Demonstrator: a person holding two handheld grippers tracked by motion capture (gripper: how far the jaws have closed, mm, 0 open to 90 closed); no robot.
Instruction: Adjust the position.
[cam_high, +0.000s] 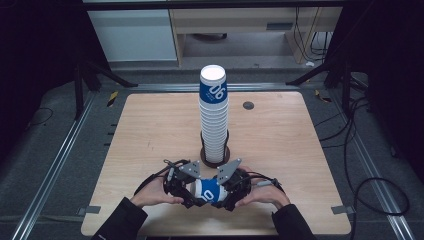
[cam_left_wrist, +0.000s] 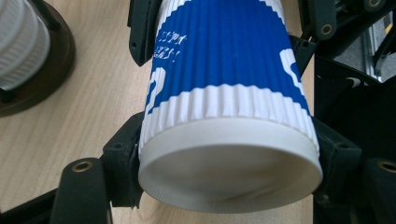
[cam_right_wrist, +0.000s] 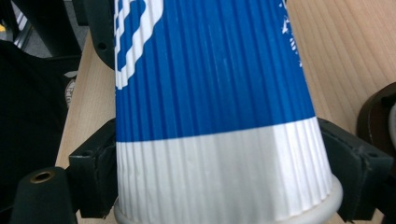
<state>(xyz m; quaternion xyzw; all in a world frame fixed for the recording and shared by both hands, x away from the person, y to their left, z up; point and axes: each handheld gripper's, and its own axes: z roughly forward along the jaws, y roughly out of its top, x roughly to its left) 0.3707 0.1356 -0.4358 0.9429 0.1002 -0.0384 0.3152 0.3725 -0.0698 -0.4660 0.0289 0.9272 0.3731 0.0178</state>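
Both grippers, left gripper (cam_high: 187, 192) and right gripper (cam_high: 229, 192), pinch one blue cup (cam_high: 209, 190); only the left gripper view reveals its white base; the high view adds one cup stack (cam_high: 214, 115)

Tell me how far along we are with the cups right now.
Done: a tall stack of cups stands in its dark holder mid-table. In hand: one blue-and-white cup lies sideways between the left gripper and right gripper, each with jaws flanking one end of it near the table's front edge. Left: where this cup ends up; whether it came off the stack or goes on can't be told.
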